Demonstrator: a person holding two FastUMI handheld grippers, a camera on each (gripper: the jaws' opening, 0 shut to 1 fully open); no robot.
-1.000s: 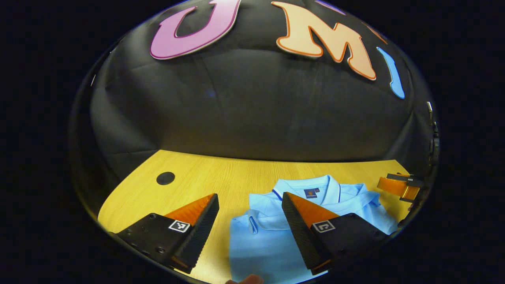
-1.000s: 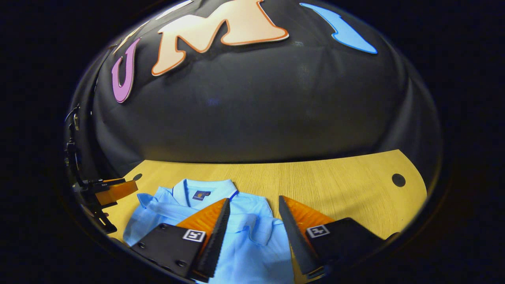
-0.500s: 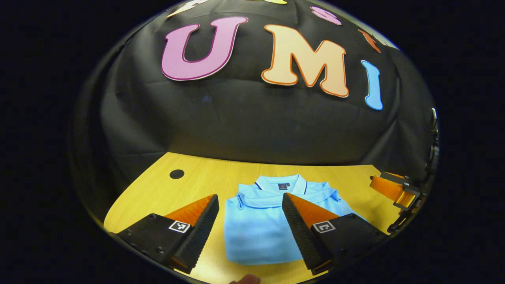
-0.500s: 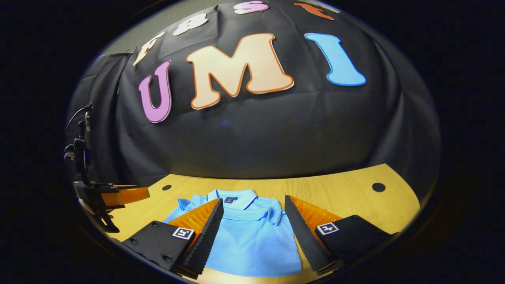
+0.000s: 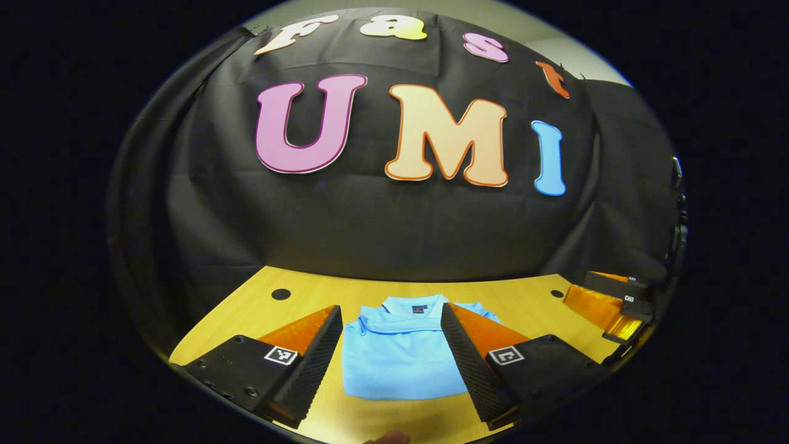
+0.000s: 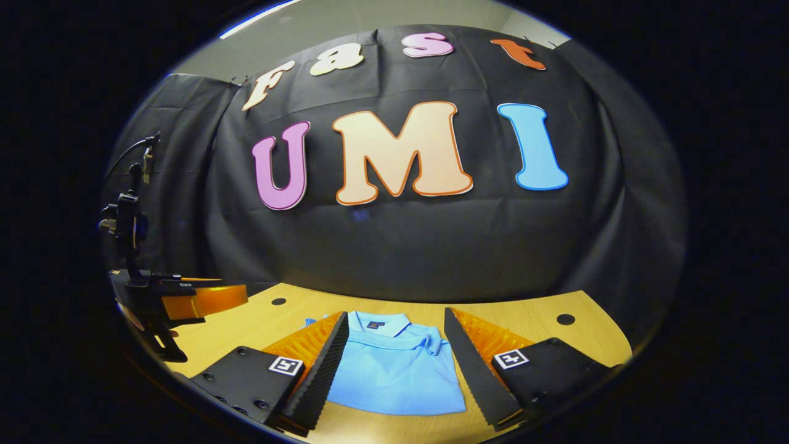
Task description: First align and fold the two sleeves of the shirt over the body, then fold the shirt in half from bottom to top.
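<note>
Wooden table (image 5: 370, 419): folded blue shirt (image 5: 400, 364) lying flat, collar toward wall. Left gripper (image 5: 391, 320), right gripper (image 6: 396, 327) both spread apart, holding nothing.

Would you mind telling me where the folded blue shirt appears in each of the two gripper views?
Left gripper view: the folded shirt lies low in the middle, between that view's own tongs, collar toward the wall.
Right gripper view: the shirt again lies low in the middle, between the tongs, collar away.
Shared landmark: the dark round hole in the table, left of the shirt.
</note>
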